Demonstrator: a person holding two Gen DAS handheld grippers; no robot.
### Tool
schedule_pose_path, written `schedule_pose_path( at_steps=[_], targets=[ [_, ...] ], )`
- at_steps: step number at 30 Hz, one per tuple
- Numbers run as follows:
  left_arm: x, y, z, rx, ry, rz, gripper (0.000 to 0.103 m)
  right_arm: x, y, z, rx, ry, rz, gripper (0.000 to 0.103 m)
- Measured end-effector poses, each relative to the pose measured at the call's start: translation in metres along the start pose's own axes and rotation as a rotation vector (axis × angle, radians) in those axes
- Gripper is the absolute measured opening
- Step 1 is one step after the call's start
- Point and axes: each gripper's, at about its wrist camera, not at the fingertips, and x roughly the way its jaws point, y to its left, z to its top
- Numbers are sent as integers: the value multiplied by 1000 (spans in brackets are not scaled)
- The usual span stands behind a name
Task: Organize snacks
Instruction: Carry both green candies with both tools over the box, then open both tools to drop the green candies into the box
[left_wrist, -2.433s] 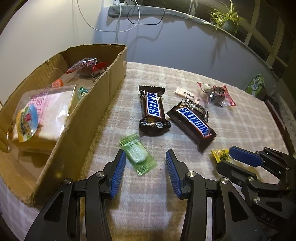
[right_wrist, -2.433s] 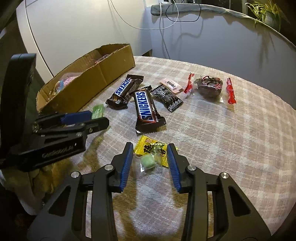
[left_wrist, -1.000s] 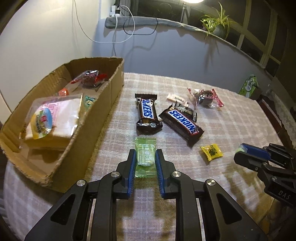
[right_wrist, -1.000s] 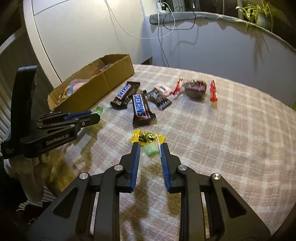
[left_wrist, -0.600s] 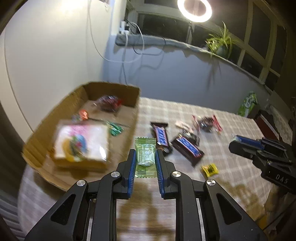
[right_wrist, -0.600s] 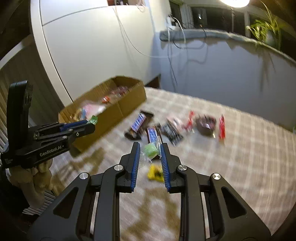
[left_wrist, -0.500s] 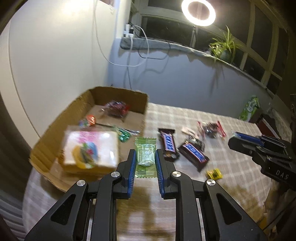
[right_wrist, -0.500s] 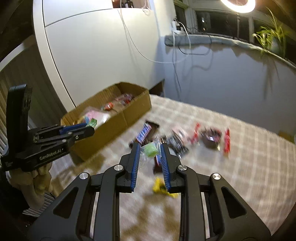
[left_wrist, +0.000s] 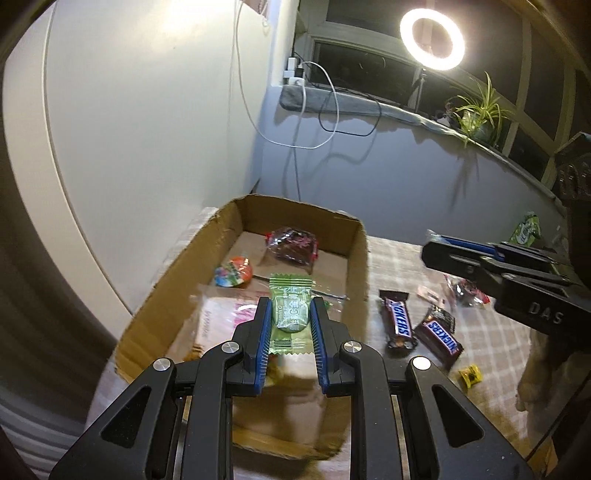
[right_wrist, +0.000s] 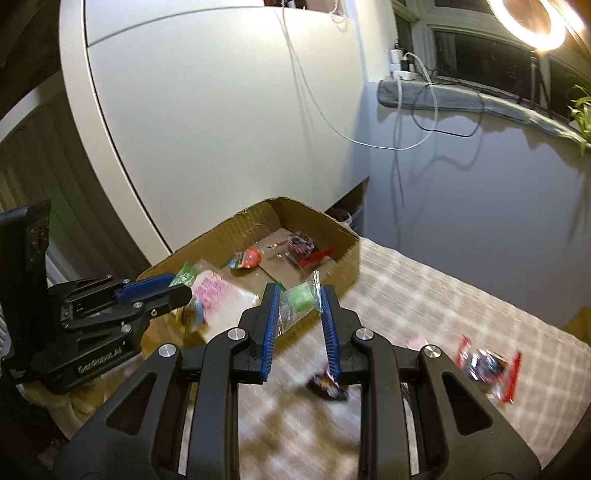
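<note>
My left gripper (left_wrist: 291, 314) is shut on a green wrapped candy (left_wrist: 290, 308) and hangs over the near end of the cardboard box (left_wrist: 357, 258). My right gripper (right_wrist: 298, 299) is shut on a clear-wrapped green candy (right_wrist: 300, 300), just outside the box's (right_wrist: 347, 266) near wall above the checked tablecloth (right_wrist: 424, 295). The box holds a pink-and-white packet (left_wrist: 221, 317), a round colourful sweet (left_wrist: 234, 272) and a dark red-wrapped sweet (left_wrist: 291, 245). Two Snickers bars (left_wrist: 399, 323) and a small yellow candy (left_wrist: 471, 376) lie on the cloth right of the box. The left gripper also shows at the left of the right wrist view (right_wrist: 181, 282).
A white cabinet (right_wrist: 221, 110) and a grey wall with hanging cables (left_wrist: 314, 122) stand behind the table. A ring light (left_wrist: 432, 38) and a potted plant (left_wrist: 476, 114) sit on the window ledge. A red-ended dark sweet (right_wrist: 487, 363) lies on the cloth at the right.
Both grippers have lifted their candies off the cloth and carried them left toward the box. The left one now hangs over the box's inside; the yellow candy stayed on the table.
</note>
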Motion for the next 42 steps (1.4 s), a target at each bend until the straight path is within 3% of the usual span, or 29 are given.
schedule_pose_path(
  at_steps=[13,27,30,32,34,37,42],
  targets=[
    [15,22,10,-23,16,16,19,56,14,24,-24,47,36,24],
    [17,26,14,-30,8,18,21,73,22,33,-51,63,43,26],
    [17,26,14,-30,0,17,22,73,23,34,-54,57,35,47],
    [15,26,13,-28,-2,20,31,70,23,34,-54,45,30,65],
    [14,26,13,-29,-9,25,42,68,23,35,-56,37,26,69],
    [12,25,15,-26,-14,27,43,64,25,35,-66,26,8,79],
    [10,25,16,-27,-20,31,44,58,23,36,-64,20,-4,79]
  ],
)
